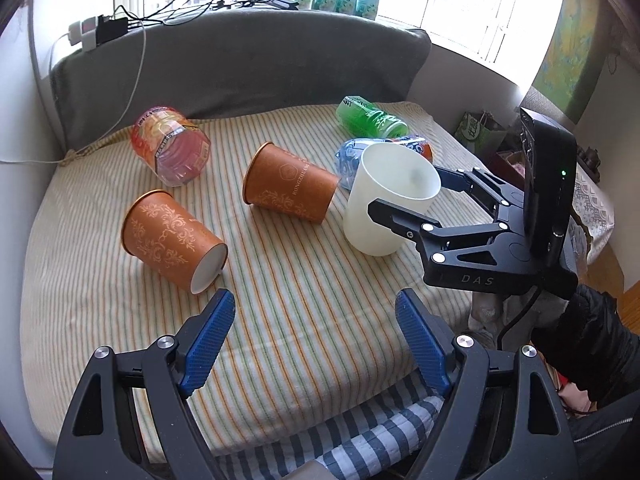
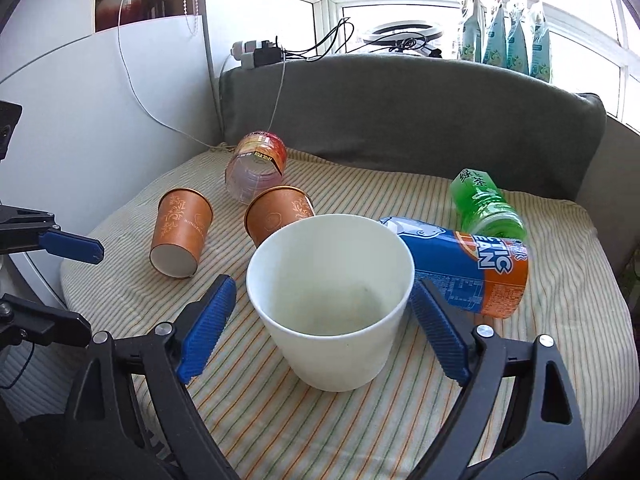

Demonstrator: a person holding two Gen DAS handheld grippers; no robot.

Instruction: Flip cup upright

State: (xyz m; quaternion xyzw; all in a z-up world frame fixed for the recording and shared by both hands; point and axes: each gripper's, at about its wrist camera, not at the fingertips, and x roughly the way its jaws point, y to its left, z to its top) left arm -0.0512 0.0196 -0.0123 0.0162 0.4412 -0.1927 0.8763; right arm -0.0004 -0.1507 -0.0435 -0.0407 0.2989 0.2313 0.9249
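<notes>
The white cup (image 2: 330, 300) stands upright and empty near the front edge of the striped cushion (image 2: 560, 312), between the spread fingers of the right gripper (image 2: 324, 332), which do not clamp it. The left gripper (image 1: 316, 344) hangs open over bare cloth. Two orange cups (image 1: 172, 240) lie on their sides, beside three toppled bottles (image 2: 472, 270).

Open striped cloth (image 1: 304, 320) in front of the left gripper (image 1: 316, 340), nothing between its spread fingers. Left of that lane lies an orange paper cup (image 1: 172, 240) on its side, a second orange cup (image 1: 290, 188) farther back. White cup (image 2: 330, 300) fills the right gripper (image 2: 322, 324) gap; blue-orange bottle (image 2: 468, 272) crowds its right finger, green bottle (image 2: 486, 208) behind. Grey backrest (image 2: 400, 120) closes the far edge.
</notes>
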